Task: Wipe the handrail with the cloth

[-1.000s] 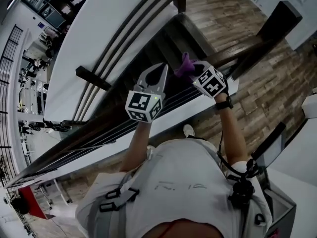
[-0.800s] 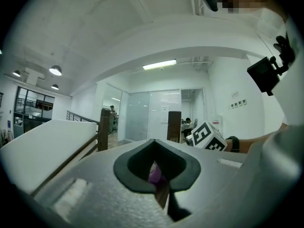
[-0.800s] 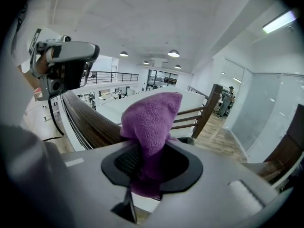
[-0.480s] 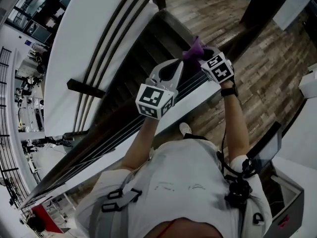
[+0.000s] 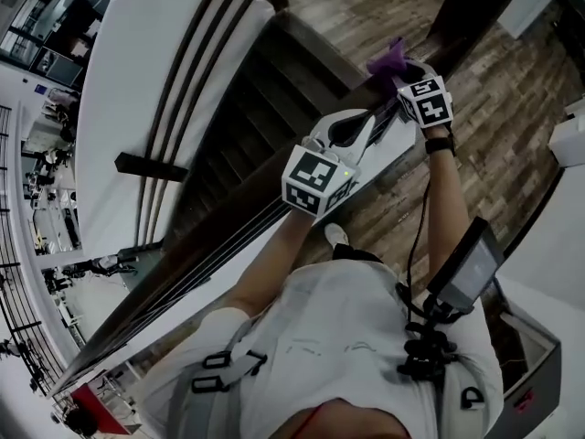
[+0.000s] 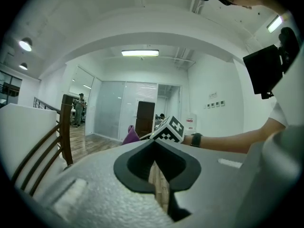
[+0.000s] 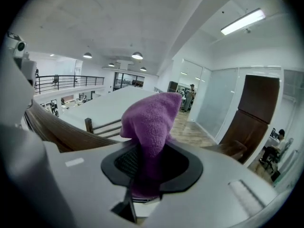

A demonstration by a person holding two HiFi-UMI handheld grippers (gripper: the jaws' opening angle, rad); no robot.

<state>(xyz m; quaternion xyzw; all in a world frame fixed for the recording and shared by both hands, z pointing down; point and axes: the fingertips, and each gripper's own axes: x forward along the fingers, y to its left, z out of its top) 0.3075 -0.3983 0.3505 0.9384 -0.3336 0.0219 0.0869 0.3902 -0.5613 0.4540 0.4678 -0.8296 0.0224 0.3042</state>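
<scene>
- Overhead head view of a person in a white shirt (image 5: 338,337) standing at a stair landing, both arms stretched toward the upper right of the frame, a handheld gripper in each hand.
- Right gripper (image 5: 398,74), at the upper right, has its jaws pinched on a purple cloth (image 7: 151,120). The cloth bunches up out of the jaw tips in a soft peak and fills the dark opening between the jaws.
- In the head view the cloth lies over the line of the dark wooden handrail (image 7: 54,131), just beside a tall dark post (image 5: 468,9). Whether the cloth actually presses on the wood cannot be told.
- Left gripper (image 5: 373,119) sits just below and to the left of the right one, along the same rail. Its jaws are pressed together at the tips with nothing held; only a strip of wood grain shows through the slit behind them.
- Handrail runs diagonally from the lower left of the head view up to the cloth at the upper right.
- Dark stairs (image 5: 265,90) descend to the left of the rail, and brown plank floor (image 5: 366,7) fills the upper right.
- A black watch (image 5: 441,144) sits on the right wrist.
</scene>
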